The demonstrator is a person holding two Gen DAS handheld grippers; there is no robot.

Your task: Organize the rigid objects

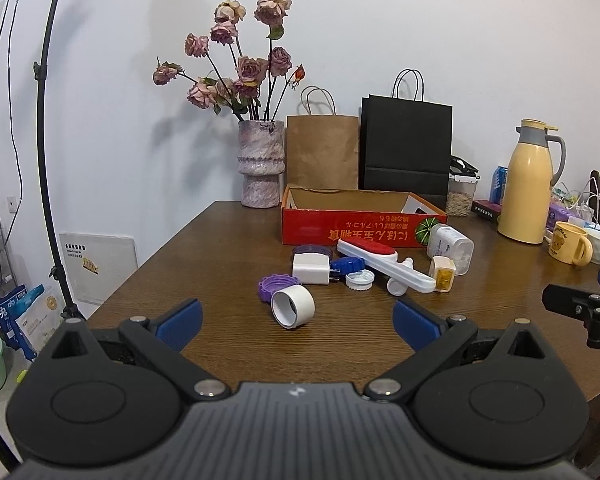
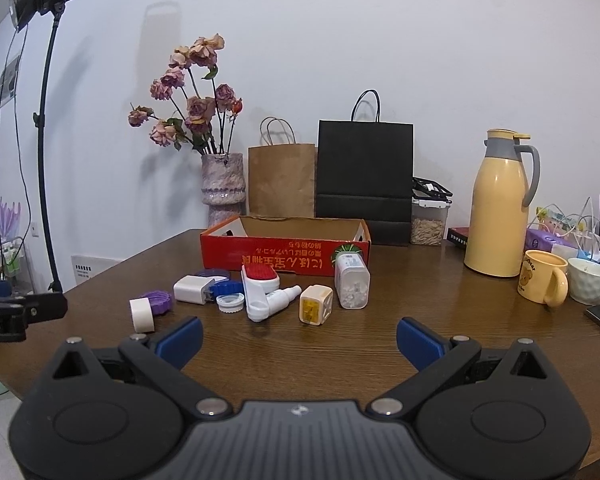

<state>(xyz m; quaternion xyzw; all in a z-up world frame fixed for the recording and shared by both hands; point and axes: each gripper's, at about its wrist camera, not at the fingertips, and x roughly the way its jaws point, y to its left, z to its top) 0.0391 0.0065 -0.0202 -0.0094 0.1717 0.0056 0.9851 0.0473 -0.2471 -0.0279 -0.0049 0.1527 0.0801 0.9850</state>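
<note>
Hiding behind the white charger (image 1: 311, 267), a purple lid (image 1: 311, 249) barely shows.

The right gripper (image 1: 588, 308) is cut off at the left-wrist view's edge, its fingers unseen.

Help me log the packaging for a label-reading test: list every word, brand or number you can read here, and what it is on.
"ot.AI": cut-off white letters on the left gripper, seen from the right wrist view.
Red box: yellow Japanese print, upside down, too distorted to quote.
Yellow mug: small lettering over a bear, blurred.
White bottle: label print too small.
Wall panel: sticker unreadable.
Blue bags: large characters, unclear.
</note>
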